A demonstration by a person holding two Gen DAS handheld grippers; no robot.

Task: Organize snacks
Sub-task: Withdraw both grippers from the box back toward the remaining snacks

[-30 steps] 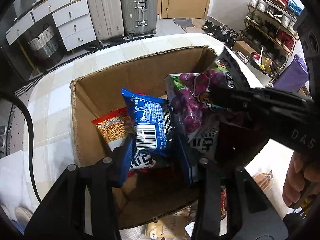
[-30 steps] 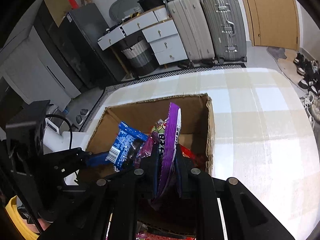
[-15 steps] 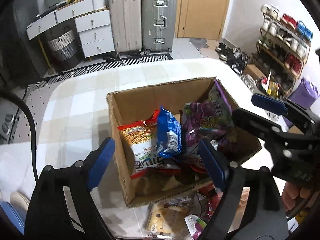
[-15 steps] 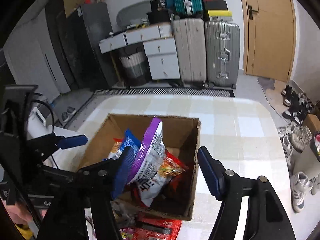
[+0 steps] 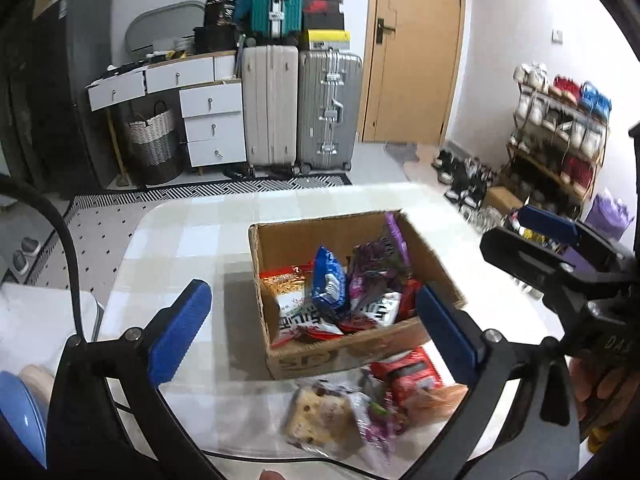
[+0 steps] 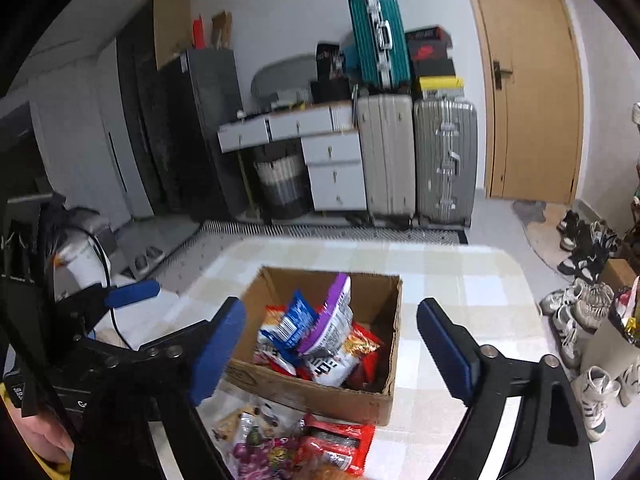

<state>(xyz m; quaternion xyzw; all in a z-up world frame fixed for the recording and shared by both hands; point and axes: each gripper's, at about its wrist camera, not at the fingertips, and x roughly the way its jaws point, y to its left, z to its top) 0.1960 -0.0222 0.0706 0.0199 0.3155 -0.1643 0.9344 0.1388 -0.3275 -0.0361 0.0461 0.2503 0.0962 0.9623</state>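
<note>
**A:** Where do the snacks stand?

**B:** Several packets sit upright in the cardboard box (image 5: 340, 354) in the middle of the tabletop (image 5: 188, 240): a blue packet (image 5: 329, 286), a purple packet (image 6: 332, 320) and a red noodle packet (image 5: 286, 280). More lie loose on the near side of the box, among them a clear-wrapped cake (image 5: 320, 416) and a red packet (image 6: 340, 444).

**B:** And the jaws?

**A:** Both wide apart and empty. The left gripper (image 5: 320, 328) and right gripper (image 6: 332, 352) hang above the near edge of the box.

**A:** How would the loose ones handle?

**B:** I'd judge them light, puffy and slick, with crushable contents. The cake looks soft, so pinch its sealed end seam, not the middle. For the red packet, take a crimped edge too; the film will likely slide if squeezed across its belly.
</note>
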